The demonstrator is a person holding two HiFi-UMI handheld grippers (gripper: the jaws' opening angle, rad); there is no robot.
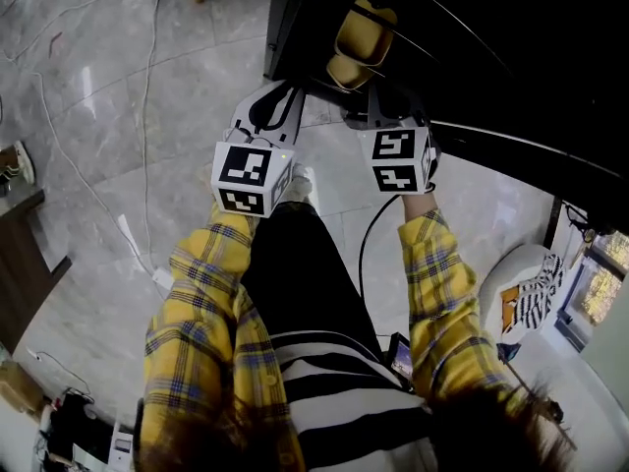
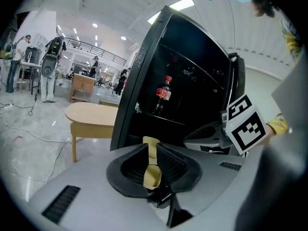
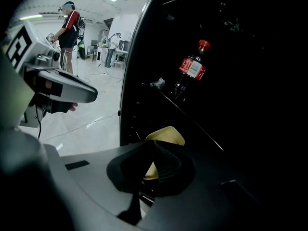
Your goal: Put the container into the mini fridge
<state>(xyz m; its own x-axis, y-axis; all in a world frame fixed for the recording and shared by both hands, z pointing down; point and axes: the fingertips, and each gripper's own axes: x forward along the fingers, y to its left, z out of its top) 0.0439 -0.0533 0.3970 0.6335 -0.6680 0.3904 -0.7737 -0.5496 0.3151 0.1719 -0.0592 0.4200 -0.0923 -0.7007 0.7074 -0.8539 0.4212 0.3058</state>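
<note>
Container (image 1: 360, 39), yellow, likely light and thin-walled, hangs at the open front edge of the mini fridge (image 2: 137, 95); left claw (image 2: 152, 150) and right claw (image 3: 153, 153) each clamp its rim, probably the stiffest hold.

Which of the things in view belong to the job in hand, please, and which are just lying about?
Job: yellow container, mini fridge, left gripper, right gripper.
Lying about: cola bottle on the fridge shelf, wooden table.
</note>
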